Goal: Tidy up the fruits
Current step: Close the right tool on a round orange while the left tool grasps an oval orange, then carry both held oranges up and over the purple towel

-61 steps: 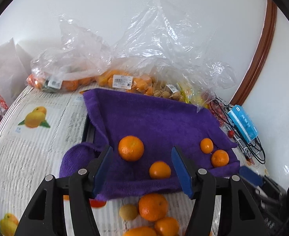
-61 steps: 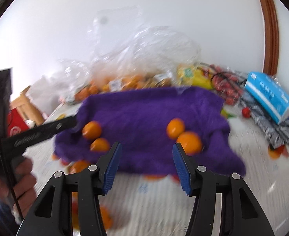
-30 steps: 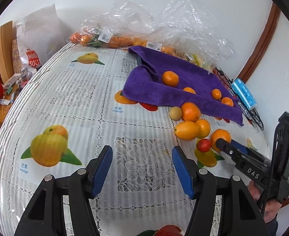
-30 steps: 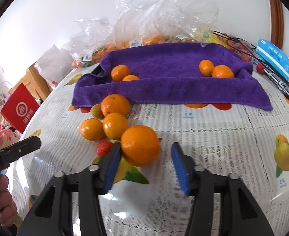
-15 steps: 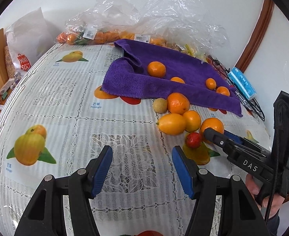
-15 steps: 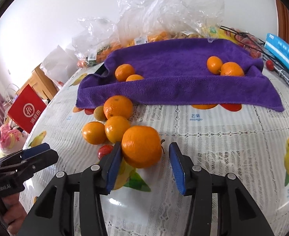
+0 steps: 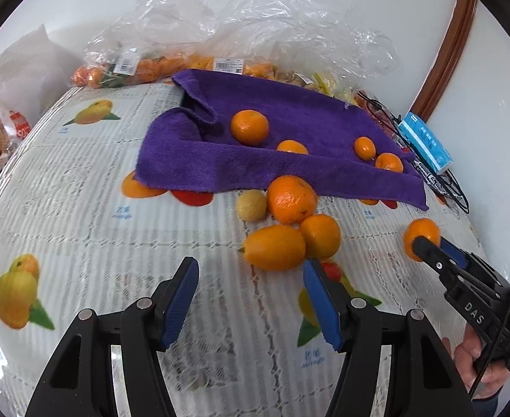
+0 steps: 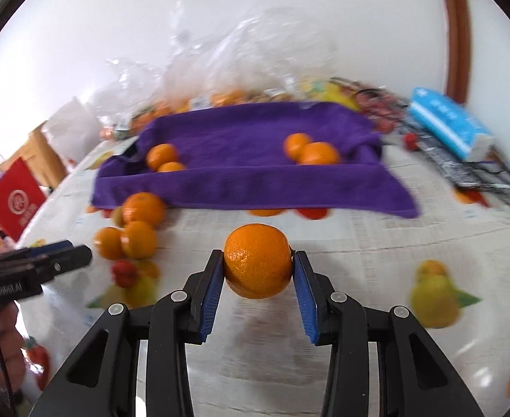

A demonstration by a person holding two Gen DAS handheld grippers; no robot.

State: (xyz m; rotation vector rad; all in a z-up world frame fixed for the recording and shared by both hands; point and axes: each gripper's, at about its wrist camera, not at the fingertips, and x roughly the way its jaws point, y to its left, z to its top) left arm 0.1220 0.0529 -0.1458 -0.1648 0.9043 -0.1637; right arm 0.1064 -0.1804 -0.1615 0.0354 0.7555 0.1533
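Right tongs [image 8: 258, 274] are closing on an orange [image 8: 257, 260], and I see both blue pads pressed to its sides, the fruit lifted clear of the tablecloth [image 8: 376, 250] with its shadow below. Left tongs [image 7: 251, 299] stand about half open over bare cloth with nothing between the pads.

From my left camera the towel [image 7: 289, 160] lies spread at the far side of the table, its left end folded up into a ridge. On it I count four oranges: a big one [image 7: 249, 127] near the fold, a half-hidden one [image 7: 292, 146] just right of it, and a pair [image 7: 365, 147] and [image 7: 389, 162] touching near the right edge.

Just in front of the towel's near hem sits a loose cluster: a pale yellow fruit [image 7: 251, 205] beside a large orange [image 7: 292, 199], then an oval orange fruit [image 7: 275, 247] touching a rounder one [image 7: 321, 236], and a small red fruit [image 7: 332, 270] partly hidden behind my left tongs' right pad.

Behind the towel, clear bags [image 7: 255, 34] hold more orange fruit against the wall; I cannot tell how many. A blue packet [image 7: 427, 144] lies on black cables to the right.
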